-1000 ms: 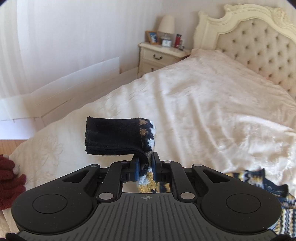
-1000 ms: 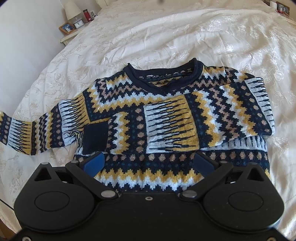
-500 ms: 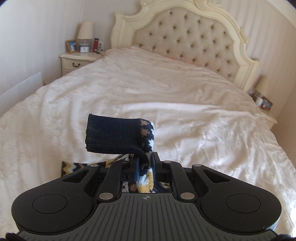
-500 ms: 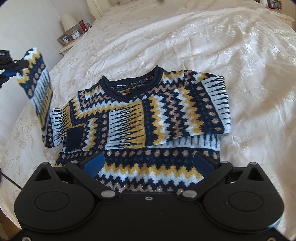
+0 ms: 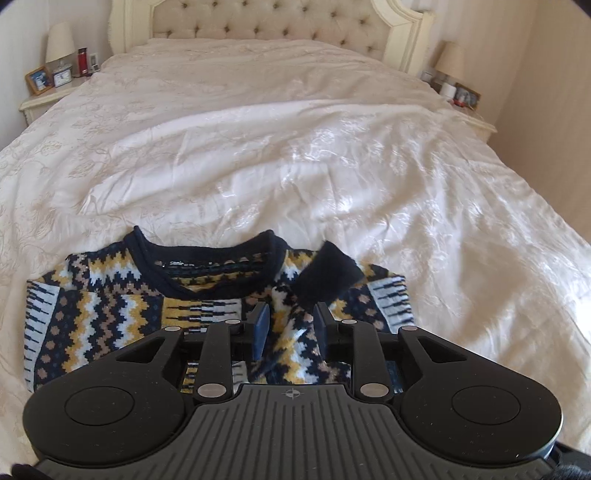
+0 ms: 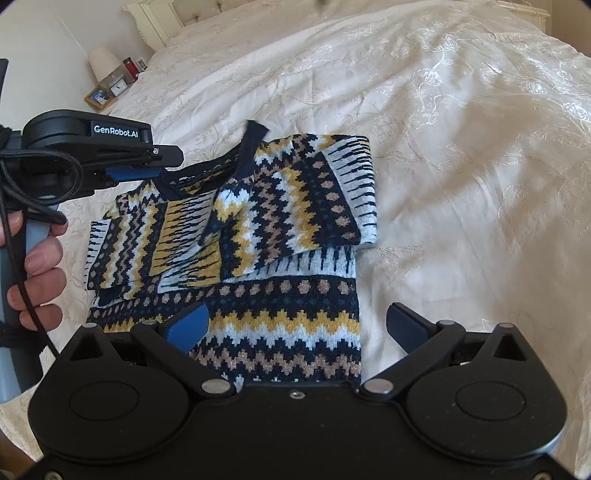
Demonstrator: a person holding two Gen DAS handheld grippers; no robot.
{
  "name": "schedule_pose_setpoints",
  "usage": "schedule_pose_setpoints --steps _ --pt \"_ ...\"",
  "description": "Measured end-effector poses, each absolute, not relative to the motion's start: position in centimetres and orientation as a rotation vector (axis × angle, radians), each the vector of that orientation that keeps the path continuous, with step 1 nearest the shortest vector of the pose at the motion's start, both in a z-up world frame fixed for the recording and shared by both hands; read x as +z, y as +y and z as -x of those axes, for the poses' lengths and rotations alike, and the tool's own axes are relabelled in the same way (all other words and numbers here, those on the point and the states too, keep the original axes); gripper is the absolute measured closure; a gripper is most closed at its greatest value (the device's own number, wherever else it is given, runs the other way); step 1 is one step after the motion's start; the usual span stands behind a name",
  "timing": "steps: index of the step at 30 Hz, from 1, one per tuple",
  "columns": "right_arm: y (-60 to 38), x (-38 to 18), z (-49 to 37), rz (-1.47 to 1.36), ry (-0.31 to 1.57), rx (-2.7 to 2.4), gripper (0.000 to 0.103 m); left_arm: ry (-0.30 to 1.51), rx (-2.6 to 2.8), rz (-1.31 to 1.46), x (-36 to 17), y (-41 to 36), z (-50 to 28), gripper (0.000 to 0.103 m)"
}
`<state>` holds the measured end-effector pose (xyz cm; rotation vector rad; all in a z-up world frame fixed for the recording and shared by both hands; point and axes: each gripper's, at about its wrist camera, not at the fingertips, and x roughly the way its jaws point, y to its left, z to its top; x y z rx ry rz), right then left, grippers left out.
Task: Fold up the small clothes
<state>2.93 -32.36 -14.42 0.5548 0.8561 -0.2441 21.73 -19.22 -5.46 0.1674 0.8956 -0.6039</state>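
A navy, yellow and white patterned sweater (image 5: 110,317) (image 6: 295,236) lies face up on the bed, both sleeves folded across its chest. One sleeve's navy cuff (image 5: 325,275) (image 6: 253,147) sticks up, slightly lifted, over the right shoulder area. My left gripper (image 5: 291,325) (image 6: 166,162) is open just behind that sleeve; the knit lies between its blue pads but is not pinched. My right gripper (image 6: 295,321) hovers wide open over the sweater's hem, holding nothing.
The white embroidered bedspread (image 5: 332,166) spreads widely around the sweater. A tufted headboard (image 5: 258,18) stands at the far end, with nightstands at the left (image 5: 44,99) and right (image 5: 472,118). A person's hand (image 6: 40,266) grips the left gripper's handle.
My left gripper carried the sleeve across the sweater's chest, then opened and let it go. The sleeve now rests on the sweater. The right gripper stayed open and drifted slightly.
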Motion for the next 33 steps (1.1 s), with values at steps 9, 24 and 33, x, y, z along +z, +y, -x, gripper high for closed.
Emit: schedule_pose_setpoints --steps 9,24,33 --pt "-31.9 -14.1 -6.7 -0.544 0.827 -0.275 0.001 0.921 -0.566 -0.281 -7.1 -13.2 -21.8 0.068" --pt "-33.8 -15.1 -15.2 -0.460 0.815 -0.345 0.007 1.119 -0.191 -0.195 -13.1 -2.6 -32.8 0.068" --pt "-36.3 -18.2 -18.7 -0.462 0.866 -0.351 0.018 1.192 -0.126 -0.165 -16.4 -0.7 -35.0 0.059"
